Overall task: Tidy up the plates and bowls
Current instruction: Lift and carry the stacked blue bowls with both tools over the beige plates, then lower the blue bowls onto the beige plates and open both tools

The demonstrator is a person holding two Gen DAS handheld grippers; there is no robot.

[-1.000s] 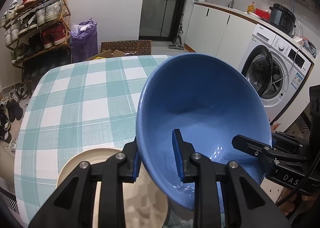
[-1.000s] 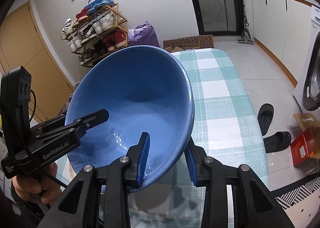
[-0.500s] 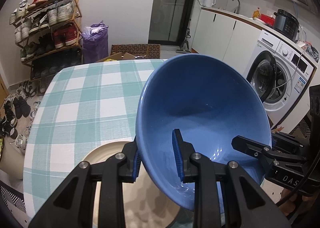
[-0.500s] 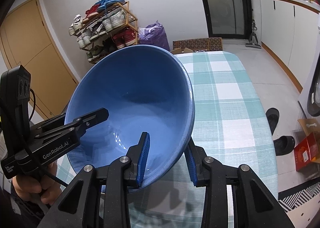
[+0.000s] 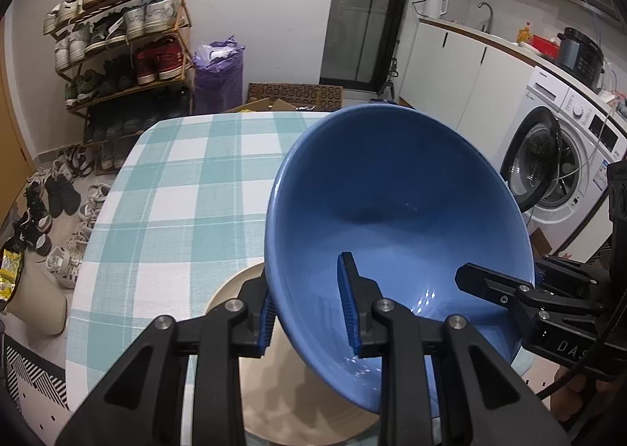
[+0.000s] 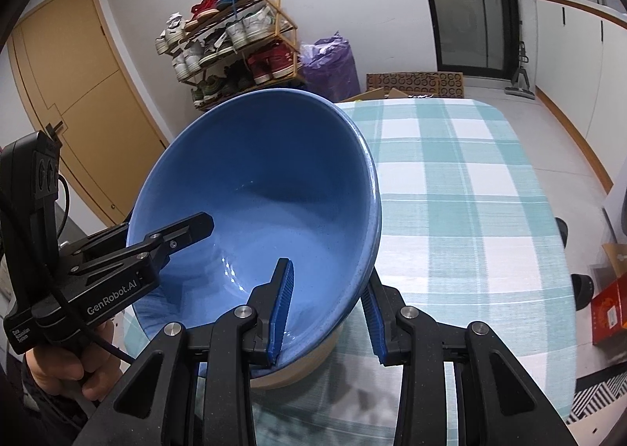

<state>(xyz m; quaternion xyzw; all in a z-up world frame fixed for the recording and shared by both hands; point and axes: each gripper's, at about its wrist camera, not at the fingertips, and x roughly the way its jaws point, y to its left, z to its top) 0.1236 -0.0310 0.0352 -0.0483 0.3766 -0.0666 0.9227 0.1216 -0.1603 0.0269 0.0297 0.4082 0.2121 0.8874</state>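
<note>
A large blue bowl (image 5: 395,218) is held between both grippers, tilted, just above a cream bowl (image 5: 274,399) on the checked tablecloth. My left gripper (image 5: 307,312) is shut on the bowl's left rim, one pad inside and one outside. My right gripper (image 6: 327,309) is shut on the opposite rim of the blue bowl (image 6: 258,207). The cream bowl (image 6: 298,369) shows under the blue bowl in the right wrist view. The right gripper also shows in the left wrist view (image 5: 509,293), and the left gripper in the right wrist view (image 6: 156,246).
The table with the teal and white checked cloth (image 5: 188,187) stretches ahead. Beyond it stand a shoe rack (image 5: 125,50), a purple bag (image 5: 219,73) and cardboard boxes (image 5: 294,93). A washing machine (image 5: 556,171) is at the right. Slippers (image 6: 580,289) lie on the floor.
Both grippers have carried the blue bowl lower, down toward the cream bowl. The grip on the rim has not changed.
</note>
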